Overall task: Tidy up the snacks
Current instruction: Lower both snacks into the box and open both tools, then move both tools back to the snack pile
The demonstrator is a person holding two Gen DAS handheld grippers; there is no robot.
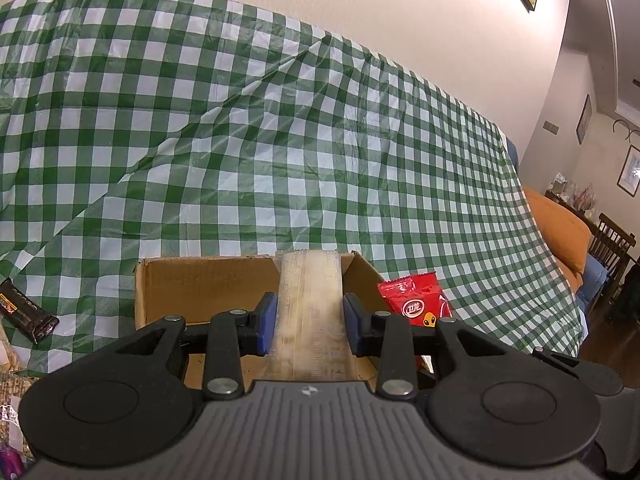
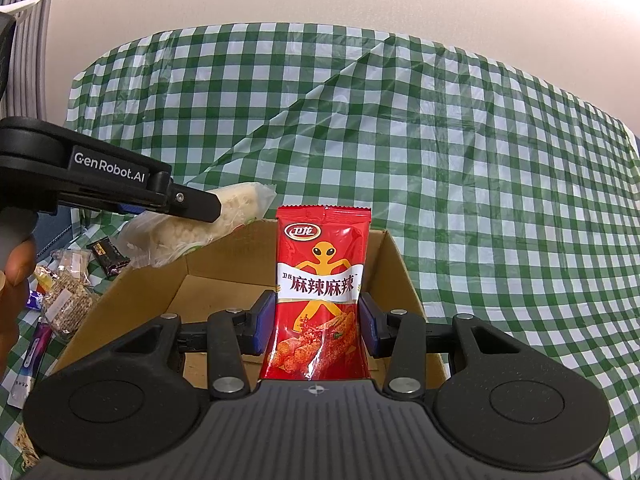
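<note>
Both snacks held over the open box, each with its long axis running forward along the fingers.

I have the left gripper (image 1: 310, 322) clenched on the pale noodle packet (image 1: 310, 312), poking out above the cardboard box (image 1: 200, 280) near its left wall. My right gripper (image 2: 316, 322) grasps the red spicy-strip packet (image 2: 320, 292) upright above the box's middle, so I judge the right is nearer a clean drop. Loose snacks (image 2: 68, 296) lie left of the box on the checked cloth (image 2: 440, 160).

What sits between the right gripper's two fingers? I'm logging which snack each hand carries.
A red snack packet stands upright between the right gripper's blue pads, clamped over the open cardboard box. The right wrist view shows it.
</note>
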